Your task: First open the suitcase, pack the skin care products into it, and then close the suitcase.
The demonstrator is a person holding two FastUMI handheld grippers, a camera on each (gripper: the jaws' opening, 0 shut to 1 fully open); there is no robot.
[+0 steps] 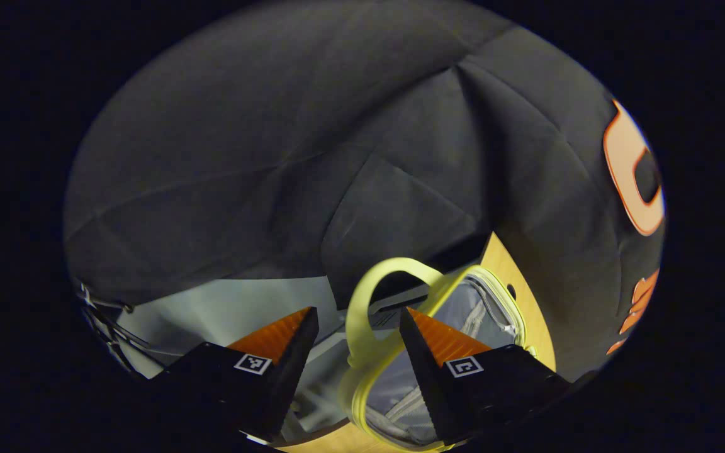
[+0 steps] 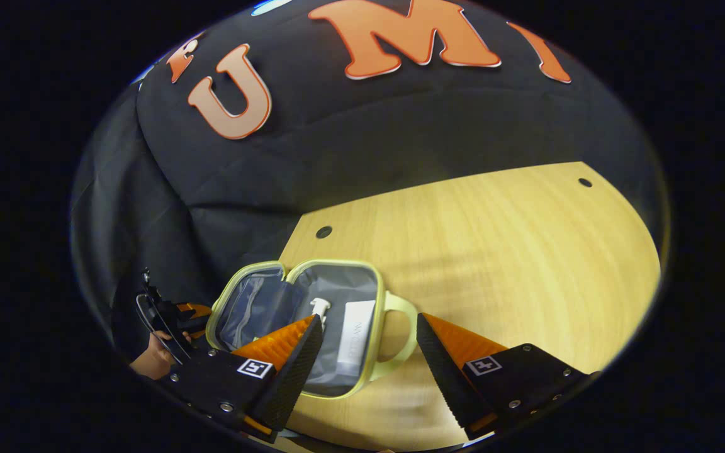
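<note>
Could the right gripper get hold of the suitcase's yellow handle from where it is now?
Probably yes. The right gripper is open, and the handle lies on the table just ahead between its fingers, with nothing in between. The suitcase lies open, products inside.

No legible text, tube label blurred

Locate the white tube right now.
In the right gripper view the white tube lies inside the open suitcase on the table, on the handle side, beside a pump bottle.
</note>
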